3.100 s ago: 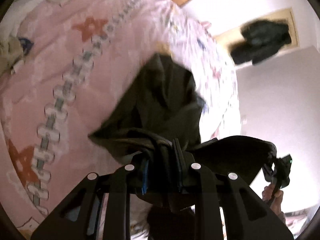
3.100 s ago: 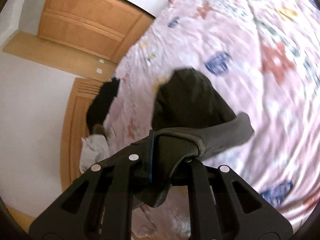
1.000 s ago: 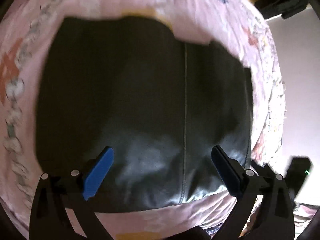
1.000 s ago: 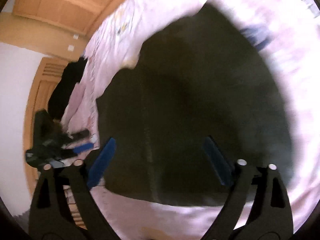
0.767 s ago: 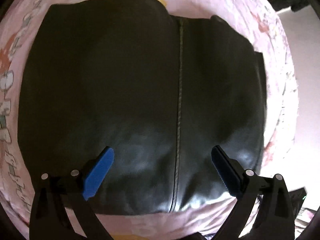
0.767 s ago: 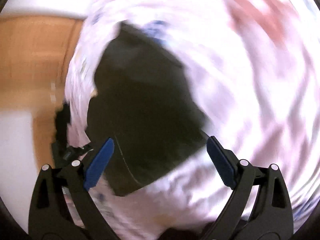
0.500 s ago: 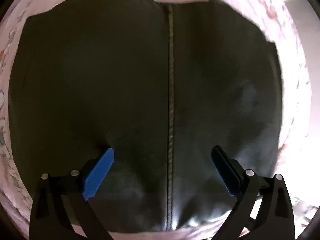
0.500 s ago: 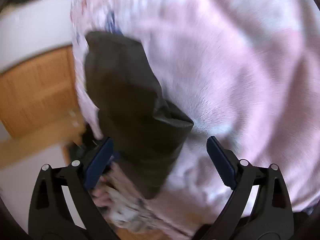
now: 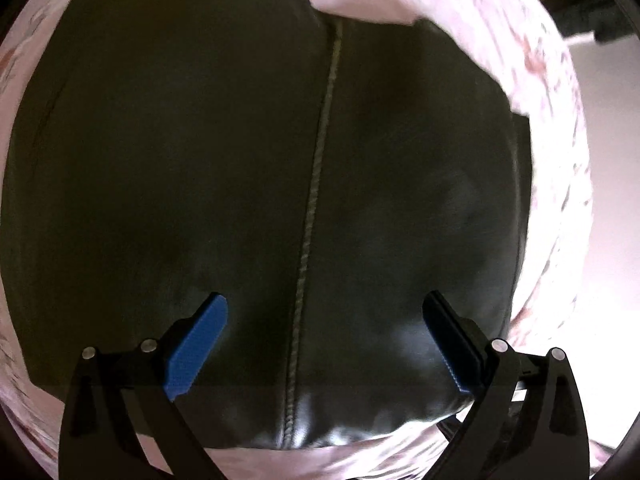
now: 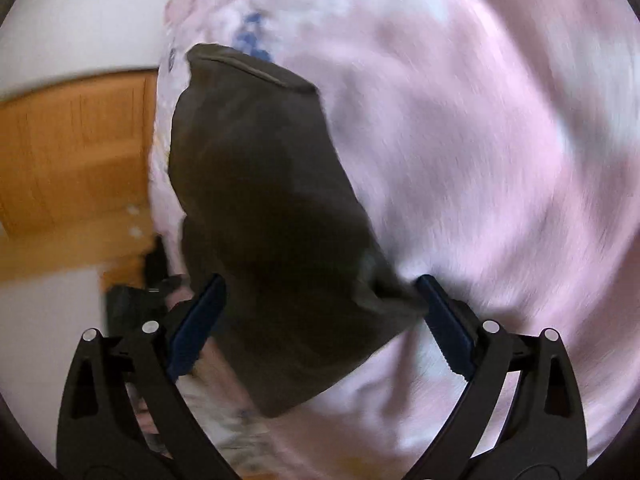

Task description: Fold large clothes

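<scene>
Spread wide with nothing between their blue pads, the left gripper's [image 9: 324, 336] fingers hang above the dark garment [image 9: 248, 184], which lies flat on the pink bedspread [image 9: 556, 168] with a stitched seam [image 9: 316, 200] running up its middle. From the right wrist, the right gripper [image 10: 322, 320] is likewise wide open and empty, the dark garment [image 10: 276, 224] lying by the bedspread's [image 10: 480, 160] left edge, beside wooden furniture [image 10: 76, 152].

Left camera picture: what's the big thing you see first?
A big, dark, shiny leather-like garment fills the view, lying spread on the pink patterned bedsheet, with a raised seam running down its middle. The left gripper hovers open over its near edge, blue finger pads apart.
</scene>
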{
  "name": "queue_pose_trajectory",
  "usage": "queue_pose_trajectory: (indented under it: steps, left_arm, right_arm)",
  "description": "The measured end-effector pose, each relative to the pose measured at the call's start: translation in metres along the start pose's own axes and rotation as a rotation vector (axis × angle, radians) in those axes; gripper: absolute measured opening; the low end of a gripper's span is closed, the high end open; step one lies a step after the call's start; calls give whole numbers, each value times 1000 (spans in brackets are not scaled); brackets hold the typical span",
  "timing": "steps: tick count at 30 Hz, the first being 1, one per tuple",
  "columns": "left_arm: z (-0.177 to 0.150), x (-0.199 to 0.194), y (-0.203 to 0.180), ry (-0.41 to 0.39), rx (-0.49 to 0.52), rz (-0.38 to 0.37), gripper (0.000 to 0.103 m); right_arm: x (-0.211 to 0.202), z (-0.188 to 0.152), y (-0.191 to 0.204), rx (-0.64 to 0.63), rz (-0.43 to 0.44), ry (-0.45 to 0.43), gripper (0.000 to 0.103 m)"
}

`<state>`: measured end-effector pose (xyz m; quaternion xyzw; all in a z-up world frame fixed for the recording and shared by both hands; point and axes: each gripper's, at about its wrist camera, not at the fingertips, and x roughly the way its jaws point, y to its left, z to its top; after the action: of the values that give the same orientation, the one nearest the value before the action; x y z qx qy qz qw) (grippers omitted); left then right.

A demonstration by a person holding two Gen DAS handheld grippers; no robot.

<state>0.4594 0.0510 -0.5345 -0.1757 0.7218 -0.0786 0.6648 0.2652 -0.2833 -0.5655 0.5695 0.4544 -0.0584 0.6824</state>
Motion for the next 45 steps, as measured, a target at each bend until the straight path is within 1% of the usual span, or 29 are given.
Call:
queue_pose_trajectory:
  steps: [1, 3, 5, 7, 8, 9, 10, 12, 13, 15, 16, 17, 18, 20, 21, 22, 24, 27, 29, 30, 31, 32, 33, 34, 35, 36, 37, 40, 45]
  left_arm:
    - [-2, 1, 5, -5, -25, -6, 95]
    - [-5, 13, 21, 11, -85, -2, 95]
    - [-11, 24, 37, 20, -139, -61, 95]
    - [-18, 30, 42, 20, -154, -88, 93]
    - [-19, 28, 41, 16, -149, -87, 92]
    - [-21, 23, 39, 7, -137, -88, 89]
    - [-22, 18, 38, 2, -133, -96, 86]
    - [-29, 5, 37, -12, -127, -122, 84]
    - [-33, 0, 35, -21, -123, -112, 84]
    - [-37, -6, 36, -41, -109, -51, 81]
    - [-40, -6, 42, -44, -111, -8, 80]
    - [-42, 0, 50, -23, -130, 25, 80]
    - [-44, 7, 61, 8, -160, 8, 80]
    - [-45, 21, 82, 33, -216, -39, 78]
    - [-43, 24, 86, 42, -225, -62, 80]
    - [-41, 25, 88, 49, -230, -88, 85]
    - [-38, 25, 89, 63, -238, -106, 87]
    - [-37, 25, 88, 81, -207, -97, 88]
    - [-37, 25, 84, 92, -156, -87, 91]
    - [-38, 27, 79, 99, -116, -72, 93]
    - [-37, 31, 72, 104, -81, -53, 95]
    - [-37, 35, 63, 108, -30, -17, 95]
    - [-38, 39, 55, 110, 20, 27, 95]
    - [-38, 44, 46, 111, 54, 61, 95]
    - [-40, 48, 40, 109, 90, 100, 95]
    - [-42, 52, 35, 104, 121, 130, 95]
    - [-43, 53, 32, 99, 141, 146, 95]
    - [-45, 54, 32, 74, 150, 150, 95]
    - [-45, 45, 43, 47, 107, 109, 94]
  right_arm:
    - [3, 5, 4, -36, -29, -13, 93]
    - [14, 13, 2, -29, -56, -11, 93]
    - [22, 16, -4, 23, -53, -6, 94]
    - [22, 14, -3, 21, -59, -11, 94]
    - [19, 12, 3, -20, -51, -17, 92]
    - [18, 10, 8, -51, -30, -14, 85]
    - [19, 9, 13, -73, -14, 3, 71]
    - [18, 8, 21, -104, -37, 22, 64]
    - [17, 7, 21, -95, -31, 30, 53]
    - [11, 7, 25, -88, -7, 52, 34]
    - [10, 6, 30, -103, -13, 56, 33]
    - [10, 5, 37, -126, -18, 71, 32]
    - [11, 6, 42, -132, -23, 88, 32]
    - [17, 7, 40, -72, -42, 119, 36]
    - [20, 9, 34, -25, -62, 133, 47]
    - [21, 11, 31, 4, -86, 142, 56]
    - [21, 13, 28, 22, -80, 150, 56]
    - [25, 13, 36, -8, -120, 184, 58]
    - [34, 17, 35, -2, -136, 220, 67]
    - [41, 20, 33, 10, -144, 244, 75]
    - [48, 23, 32, 14, -140, 253, 77]
    - [50, 22, 32, 13, -128, 251, 77]
    - [51, 21, 33, 0, -114, 247, 71]
    - [48, 18, 34, -23, -97, 250, 56]
    - [45, 17, 38, -40, -67, 256, 47]
    - [39, 15, 42, -48, -36, 253, 32]
    - [34, 12, 48, -63, -24, 251, 23]
    - [25, 5, 73, -138, -27, 240, 16]
    - [18, -9, 122, -267, -36, 207, 14]
